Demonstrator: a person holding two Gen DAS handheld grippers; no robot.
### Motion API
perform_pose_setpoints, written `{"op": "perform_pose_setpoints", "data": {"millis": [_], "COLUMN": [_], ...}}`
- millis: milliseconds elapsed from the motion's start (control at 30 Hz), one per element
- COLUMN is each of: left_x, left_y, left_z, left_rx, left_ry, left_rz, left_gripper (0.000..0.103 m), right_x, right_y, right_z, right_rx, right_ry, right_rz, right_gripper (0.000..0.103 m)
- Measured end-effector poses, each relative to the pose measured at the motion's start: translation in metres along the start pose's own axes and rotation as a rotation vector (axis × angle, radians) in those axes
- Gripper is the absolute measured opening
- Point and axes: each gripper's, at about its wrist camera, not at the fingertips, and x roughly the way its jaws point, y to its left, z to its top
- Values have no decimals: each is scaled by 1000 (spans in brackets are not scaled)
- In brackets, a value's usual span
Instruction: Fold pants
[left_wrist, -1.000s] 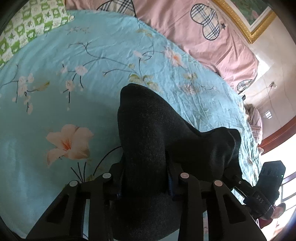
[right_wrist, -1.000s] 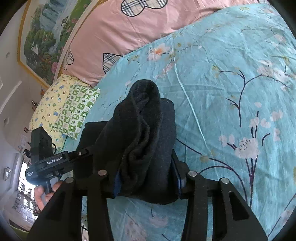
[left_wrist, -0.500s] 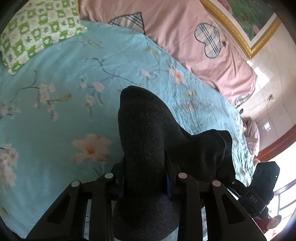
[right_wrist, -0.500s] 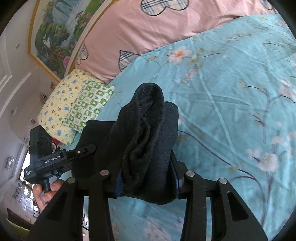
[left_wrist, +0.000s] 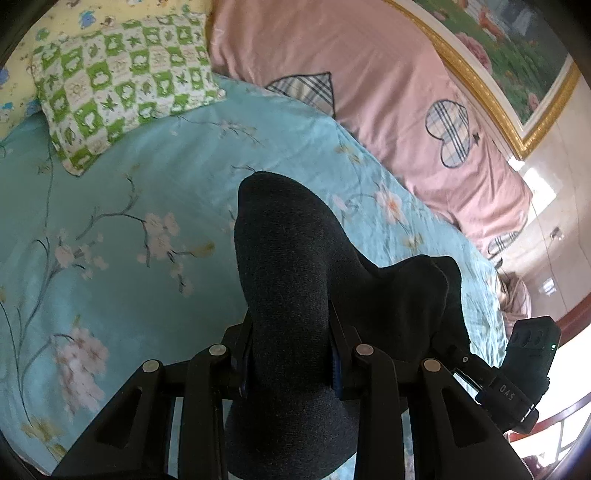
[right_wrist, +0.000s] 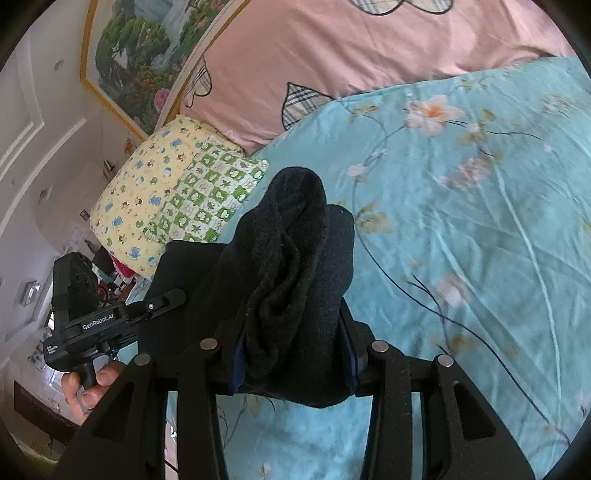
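Note:
The black pants (left_wrist: 288, 266) are bunched and held off the turquoise floral bed sheet (left_wrist: 122, 236). My left gripper (left_wrist: 290, 354) is shut on one thick fold of the pants. My right gripper (right_wrist: 293, 354) is shut on another bunched fold of the pants (right_wrist: 295, 258). The cloth spans between both grippers. The right gripper also shows at the lower right of the left wrist view (left_wrist: 517, 376), and the left gripper at the lower left of the right wrist view (right_wrist: 103, 321), held by a hand.
A pink duvet (left_wrist: 369, 85) with plaid hearts lies along the bed's far side. A green checked pillow (left_wrist: 122, 88) and a yellow pillow (right_wrist: 147, 184) lie at the head end. A framed painting (right_wrist: 144, 55) hangs on the wall.
Both grippers have lifted and carried the pants toward the pillows and duvet; the pillows and painting have come more into view. Both grips stay shut.

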Motion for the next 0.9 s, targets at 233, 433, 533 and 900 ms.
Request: {"op": "perform_pose_setpoints", "data": {"millis": [233, 433, 533, 900], "left_x": [6, 15, 18, 40], "left_y": [20, 34, 40, 57], "left_z": [18, 32, 37, 35], "left_rx": [-26, -51, -63, -73], "left_ry": [-18, -31, -37, -12], "left_rz": [44, 74, 81, 108], "left_gripper": [31, 31, 31, 32], "right_x": [35, 63, 73, 102], "right_y": [9, 12, 14, 7], "right_z": [20, 35, 41, 45], "right_rx": [-27, -42, -58, -64], "right_ry": [29, 58, 67, 121], "right_rz": [18, 31, 35, 18], "right_gripper": [42, 42, 42, 44]}}
